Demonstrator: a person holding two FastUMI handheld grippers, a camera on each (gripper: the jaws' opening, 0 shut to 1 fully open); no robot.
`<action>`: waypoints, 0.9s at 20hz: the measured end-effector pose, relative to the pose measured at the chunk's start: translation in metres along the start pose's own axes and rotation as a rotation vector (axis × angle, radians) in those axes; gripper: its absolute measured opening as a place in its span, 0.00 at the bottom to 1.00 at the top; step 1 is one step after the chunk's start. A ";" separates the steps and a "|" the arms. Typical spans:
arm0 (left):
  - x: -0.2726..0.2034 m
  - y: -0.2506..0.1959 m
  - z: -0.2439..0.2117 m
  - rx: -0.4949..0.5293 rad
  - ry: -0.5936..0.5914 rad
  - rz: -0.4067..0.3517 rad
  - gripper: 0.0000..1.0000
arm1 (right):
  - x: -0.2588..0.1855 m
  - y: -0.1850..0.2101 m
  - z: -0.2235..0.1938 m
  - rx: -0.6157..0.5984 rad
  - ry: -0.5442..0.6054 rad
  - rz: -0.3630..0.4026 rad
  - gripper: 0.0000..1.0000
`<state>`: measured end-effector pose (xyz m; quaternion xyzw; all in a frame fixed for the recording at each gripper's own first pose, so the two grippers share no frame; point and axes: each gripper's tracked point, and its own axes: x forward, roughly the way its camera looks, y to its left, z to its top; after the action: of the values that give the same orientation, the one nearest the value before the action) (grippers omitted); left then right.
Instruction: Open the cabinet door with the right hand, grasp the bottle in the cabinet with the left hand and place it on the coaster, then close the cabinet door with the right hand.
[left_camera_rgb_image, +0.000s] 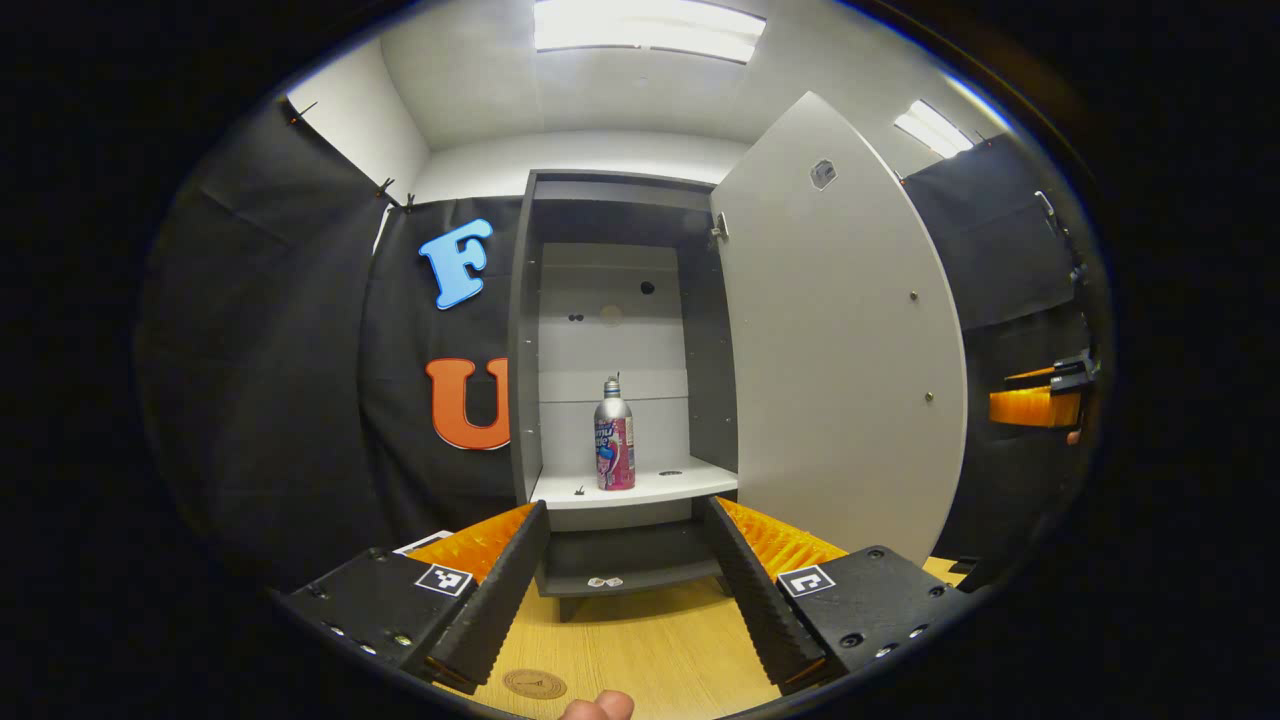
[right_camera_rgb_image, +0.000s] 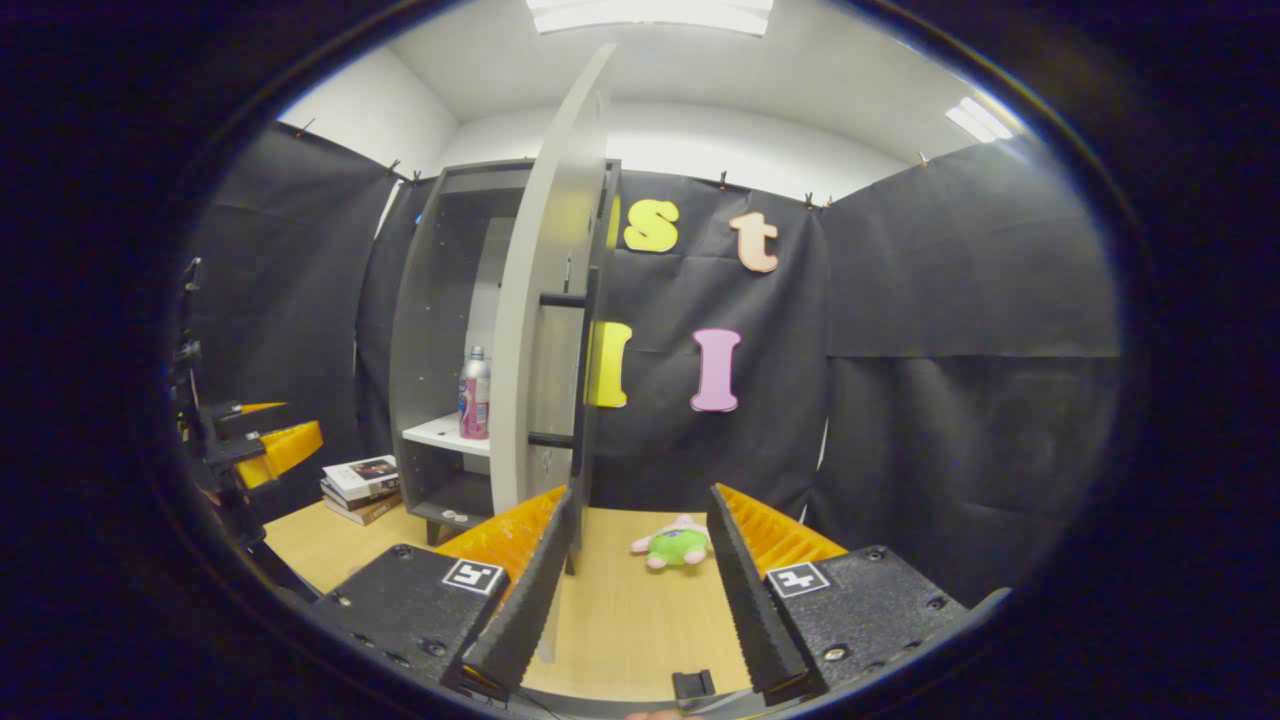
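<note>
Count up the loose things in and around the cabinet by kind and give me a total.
Bottles: 1, bottle on the cabinet shelf.
Coasters: 1, coaster on the table.
Plush toys: 1, plush toy.
Book stacks: 1, stack of books.
Total: 4

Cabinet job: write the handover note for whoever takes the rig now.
Left gripper: open, empty, facing the cabinet from a distance.
Right gripper: open, empty, near the door's edge.
Grey cabinet door: swung open.
Silver bottle with pink label: upright on the white shelf.
Round brown coaster: on the wooden table, by the left gripper.
Done: door opened. Left: grasp bottle, place on coaster, close door.
</note>
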<state>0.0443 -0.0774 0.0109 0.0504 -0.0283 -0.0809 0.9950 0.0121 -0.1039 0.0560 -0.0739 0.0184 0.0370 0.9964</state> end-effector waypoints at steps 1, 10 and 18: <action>0.011 -0.001 0.002 0.002 0.000 -0.005 0.95 | 0.002 0.006 -0.002 0.029 -0.007 0.024 0.84; 0.148 -0.005 0.014 0.050 -0.030 -0.028 0.96 | 0.000 -0.002 0.003 0.109 -0.058 0.049 1.00; 0.264 0.022 -0.019 0.048 0.027 0.073 0.96 | -0.009 -0.038 -0.010 0.120 -0.012 -0.070 1.00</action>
<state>0.3096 -0.0972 0.0067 0.0742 -0.0188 -0.0430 0.9961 0.0060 -0.1434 0.0516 -0.0144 0.0121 0.0016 0.9998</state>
